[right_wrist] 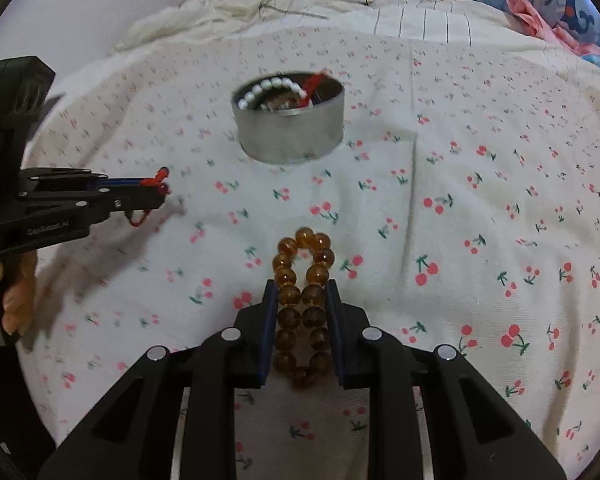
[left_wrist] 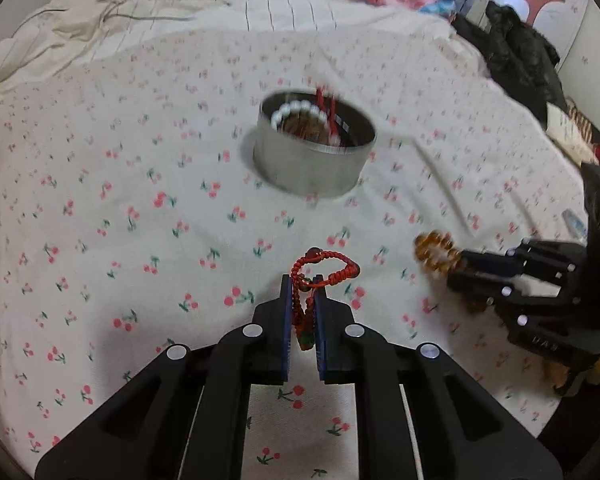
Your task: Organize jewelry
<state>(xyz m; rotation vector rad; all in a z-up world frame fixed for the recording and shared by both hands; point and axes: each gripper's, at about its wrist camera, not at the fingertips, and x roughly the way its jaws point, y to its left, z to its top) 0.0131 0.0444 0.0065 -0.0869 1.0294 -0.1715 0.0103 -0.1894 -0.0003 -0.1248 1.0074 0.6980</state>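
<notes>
Both claws were loaded: the left claw [left_wrist: 303,286] was clenched on a red cord bracelet [left_wrist: 324,266], its loop poking out past the fingertips, and the right claw [right_wrist: 302,286] was clamped on an amber bead bracelet [right_wrist: 303,276], squeezed into a long double row between its fingers. Each piece hung above the cherry-print bedsheet [right_wrist: 460,184], short of the round metal tin [left_wrist: 314,156] that sat farther ahead near the middle of the bed.

The tin already held a white bead bracelet [left_wrist: 296,110] and something red [left_wrist: 328,112], with a brownish shape under them that blur left unclear. By my reading the job was well along, with these two pieces left to drop in; no other loose jewelry showed on the sheet.

Room looked generous. The sheet lay bare all around the tin, and the two claws were well apart. The tin's rim was the main edge to clear. Dark clothing [left_wrist: 512,52] lay at the far right edge of the bed, out of the way.
</notes>
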